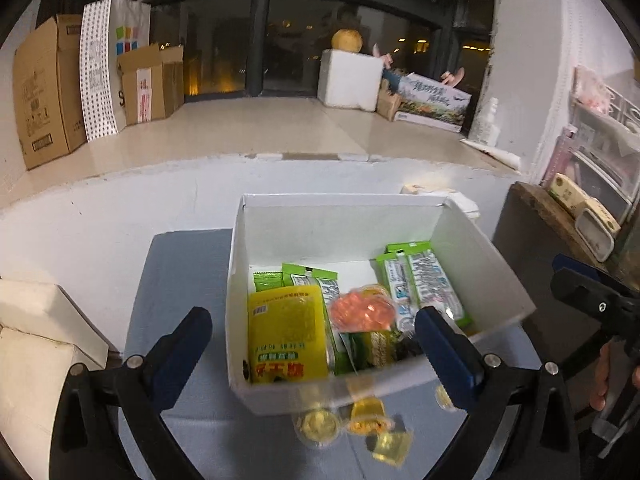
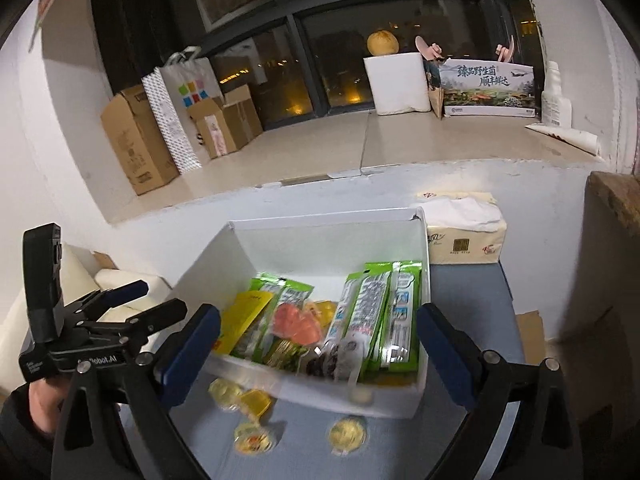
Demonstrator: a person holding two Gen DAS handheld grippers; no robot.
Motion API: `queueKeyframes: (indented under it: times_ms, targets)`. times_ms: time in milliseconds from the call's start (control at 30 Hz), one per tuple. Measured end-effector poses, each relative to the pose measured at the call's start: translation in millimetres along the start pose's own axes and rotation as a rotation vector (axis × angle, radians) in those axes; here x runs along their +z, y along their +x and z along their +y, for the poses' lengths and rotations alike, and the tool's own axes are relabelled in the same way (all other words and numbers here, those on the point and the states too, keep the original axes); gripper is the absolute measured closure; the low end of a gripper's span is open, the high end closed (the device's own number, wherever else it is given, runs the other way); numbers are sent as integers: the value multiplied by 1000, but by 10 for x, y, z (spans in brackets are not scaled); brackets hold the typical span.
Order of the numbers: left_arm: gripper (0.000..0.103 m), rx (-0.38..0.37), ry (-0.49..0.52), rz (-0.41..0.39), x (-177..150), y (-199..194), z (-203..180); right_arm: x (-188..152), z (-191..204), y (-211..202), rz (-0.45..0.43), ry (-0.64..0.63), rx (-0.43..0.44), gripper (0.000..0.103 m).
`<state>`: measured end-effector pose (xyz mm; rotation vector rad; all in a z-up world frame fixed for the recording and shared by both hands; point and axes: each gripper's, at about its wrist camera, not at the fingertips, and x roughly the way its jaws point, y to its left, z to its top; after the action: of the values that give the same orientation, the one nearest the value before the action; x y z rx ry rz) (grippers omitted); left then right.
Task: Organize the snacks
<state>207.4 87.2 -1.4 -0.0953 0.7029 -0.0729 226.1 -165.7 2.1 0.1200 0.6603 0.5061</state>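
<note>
Tissue pack [image 2: 466, 240] fully visible only in right wrist view.

Dim indoor light, fisheye-warped edges, blurred foreground, dark windows.

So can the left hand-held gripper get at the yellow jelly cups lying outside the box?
Probably yes: the left hand-held gripper is open, and the jelly cups lie loose on the table just below it, outside the white box.
</note>
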Motion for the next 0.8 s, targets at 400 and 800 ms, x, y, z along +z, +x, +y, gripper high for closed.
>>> queueKeyframes:
  times_ms: [400,800]
  targets:
    - [0,-30,-87,-12,-996,-668,26,-1030,-58,-176,74,-8,10,0]
    - [0,-47,-113,60,-1430,-553,43,-1189,-122,656,232,-8,-48,0]
